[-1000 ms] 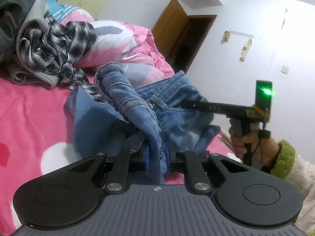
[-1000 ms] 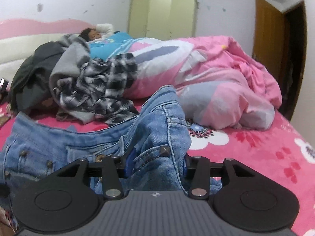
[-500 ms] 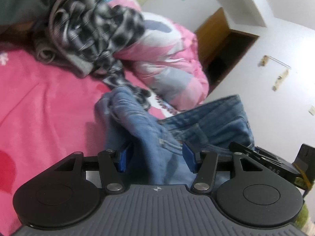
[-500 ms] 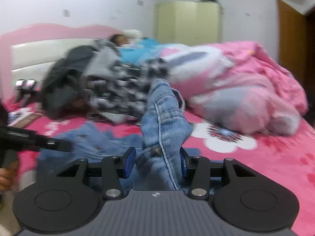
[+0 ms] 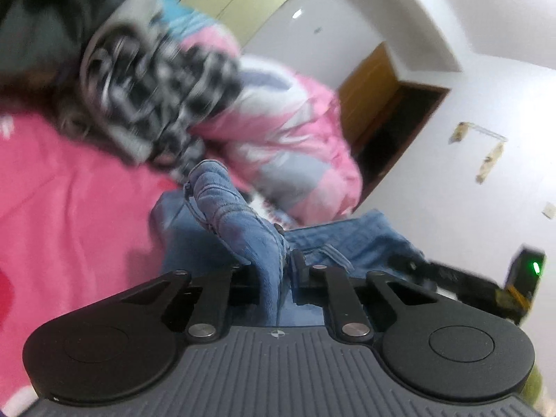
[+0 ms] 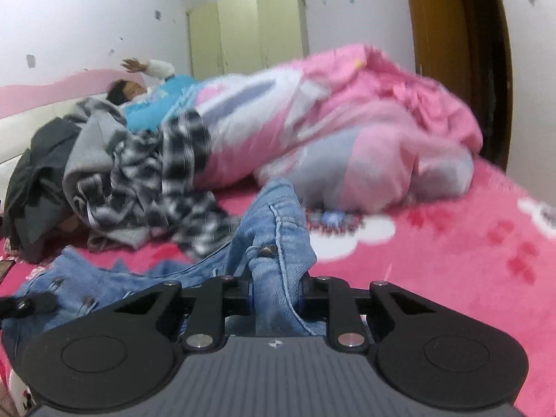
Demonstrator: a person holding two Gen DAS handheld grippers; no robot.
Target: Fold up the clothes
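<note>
Both claws pinch jeans (image 5: 243, 229), left claw (image 5: 274, 271), right claw (image 6: 276, 292), reclining person (image 6: 146, 93) right view only.

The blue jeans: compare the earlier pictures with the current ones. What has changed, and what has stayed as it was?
Both pairs of fingers have just been closing: the left gripper and right gripper now pinch bunched folds of the jeans that earlier sat loosely between them. Both views have shifted and tilted. The plaid shirt, pink quilt and bed lie as before.

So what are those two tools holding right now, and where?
Both grip the blue jeans: left tool and right tool each pinch a bunched fold.
</note>
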